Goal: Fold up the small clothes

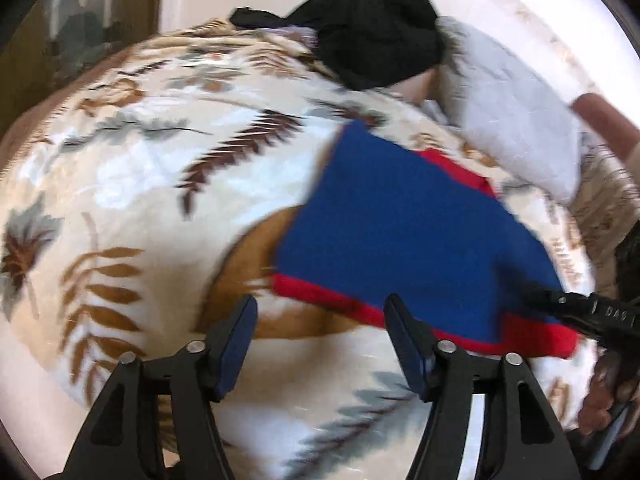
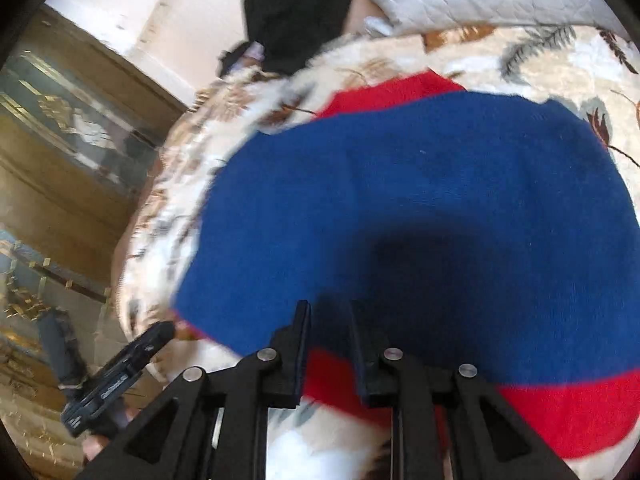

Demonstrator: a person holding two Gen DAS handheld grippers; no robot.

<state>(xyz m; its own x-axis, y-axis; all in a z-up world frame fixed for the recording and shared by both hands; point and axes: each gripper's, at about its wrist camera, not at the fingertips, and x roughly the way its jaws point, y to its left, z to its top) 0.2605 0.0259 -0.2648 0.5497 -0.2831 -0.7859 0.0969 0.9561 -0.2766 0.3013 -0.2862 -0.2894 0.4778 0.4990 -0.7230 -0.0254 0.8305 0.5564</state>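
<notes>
A small blue knit garment with red trim (image 1: 404, 232) lies folded flat on a cream blanket with a leaf pattern (image 1: 168, 168). My left gripper (image 1: 320, 312) is open and empty, just above the blanket at the garment's near left red edge. My right gripper (image 2: 330, 312) hovers low over the garment (image 2: 420, 208) near its red hem; its fingers stand a narrow gap apart with nothing between them. The right gripper also shows in the left wrist view (image 1: 576, 312) at the garment's near right corner. The left gripper shows in the right wrist view (image 2: 120, 376) at the lower left.
A pile of black clothes (image 1: 372, 36) lies at the far end of the bed, also in the right wrist view (image 2: 296, 12). A white quilted pillow (image 1: 512, 120) sits to its right. A wooden cabinet with glass (image 2: 72, 128) stands left of the bed.
</notes>
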